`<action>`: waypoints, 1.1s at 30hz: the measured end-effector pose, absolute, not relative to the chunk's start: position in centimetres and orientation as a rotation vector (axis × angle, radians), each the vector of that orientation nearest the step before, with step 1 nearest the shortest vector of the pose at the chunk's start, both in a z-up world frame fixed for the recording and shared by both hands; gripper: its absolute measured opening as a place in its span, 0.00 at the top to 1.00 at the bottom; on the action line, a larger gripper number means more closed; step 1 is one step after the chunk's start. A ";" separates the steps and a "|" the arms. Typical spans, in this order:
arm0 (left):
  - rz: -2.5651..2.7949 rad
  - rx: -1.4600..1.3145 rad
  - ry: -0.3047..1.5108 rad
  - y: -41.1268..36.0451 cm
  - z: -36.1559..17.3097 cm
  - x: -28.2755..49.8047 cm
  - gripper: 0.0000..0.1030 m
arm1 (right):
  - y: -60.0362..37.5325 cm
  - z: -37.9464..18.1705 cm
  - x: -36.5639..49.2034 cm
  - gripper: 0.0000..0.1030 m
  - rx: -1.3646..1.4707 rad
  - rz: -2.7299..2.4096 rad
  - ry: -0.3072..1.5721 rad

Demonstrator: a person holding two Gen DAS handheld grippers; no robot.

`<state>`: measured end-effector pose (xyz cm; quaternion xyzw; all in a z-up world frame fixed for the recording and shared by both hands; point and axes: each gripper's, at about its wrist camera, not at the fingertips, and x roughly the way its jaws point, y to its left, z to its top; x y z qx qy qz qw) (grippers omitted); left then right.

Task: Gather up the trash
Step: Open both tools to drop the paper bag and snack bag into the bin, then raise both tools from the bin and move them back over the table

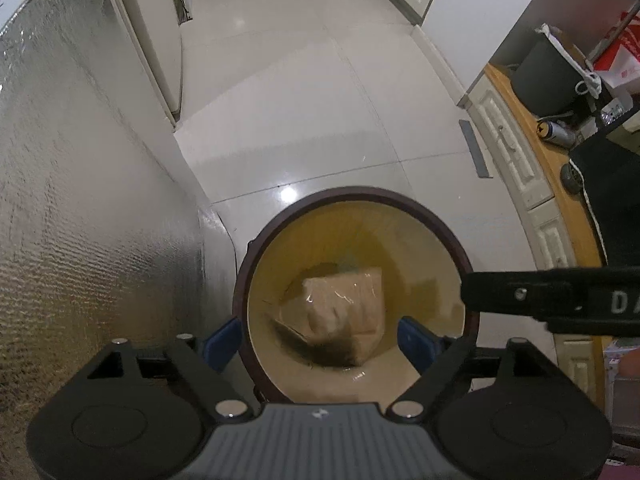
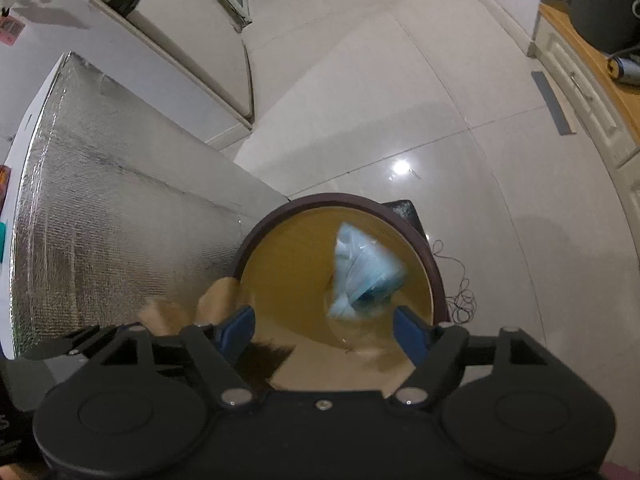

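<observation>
Both grippers, left (image 1: pixel 320 340) and right (image 2: pixel 324 326), are held above the bin (image 2: pixel 434 276), fingers spread, nothing gripped, for release. Tan packet (image 1: pixel 340 304) and blue bag (image 2: pixel 364 270) are seen inside its rim.

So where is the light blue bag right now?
In the right wrist view the light blue bag is inside the round bin's opening toward its right side, blurred, just ahead of the open right gripper, touching neither finger.

Each hand-held gripper (image 1: pixel 322 340) (image 2: pixel 324 334) — black linkage arms, silver pivot screws, blue fingertips (image 1: pixel 416 342) — round black housings.
</observation>
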<state>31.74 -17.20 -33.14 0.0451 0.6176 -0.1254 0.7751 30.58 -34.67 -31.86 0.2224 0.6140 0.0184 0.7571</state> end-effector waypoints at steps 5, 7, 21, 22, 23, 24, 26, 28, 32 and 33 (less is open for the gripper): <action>-0.270 0.095 1.344 -17.2 -33.4 31.5 0.16 | -35.0 -32.0 29.9 0.26 0.470 0.047 1.343; -0.264 0.092 1.348 -17.2 -33.4 31.4 0.15 | -35.3 -32.2 29.6 0.26 0.470 0.043 1.350; -0.214 0.079 1.336 -15.7 -31.9 29.6 0.02 | -35.9 -31.9 28.3 0.14 0.405 0.083 1.363; -0.212 0.073 1.338 -15.7 -31.8 29.5 0.02 | -35.9 -31.7 28.2 0.11 0.395 0.082 1.362; -0.209 0.067 1.338 -15.7 -31.6 29.4 0.01 | -36.0 -31.6 28.1 0.10 0.390 0.082 1.358; -0.207 0.064 1.336 -15.6 -31.4 29.2 0.00 | -36.1 -31.4 28.0 0.09 0.383 0.082 1.356; -0.197 0.064 1.334 -15.5 -31.0 28.8 0.00 | -36.3 -31.1 27.8 0.03 0.366 0.080 1.350; -0.184 0.062 1.329 -15.2 -30.5 28.5 0.00 | -36.4 -30.7 27.6 0.01 0.341 0.078 1.343; -0.172 0.053 1.334 -14.9 -29.7 27.8 0.00 | -36.6 -29.8 27.1 0.00 0.306 0.074 1.329; -0.170 0.055 1.331 -14.8 -29.5 27.6 0.00 | -36.7 -29.6 26.9 0.00 0.295 0.070 1.325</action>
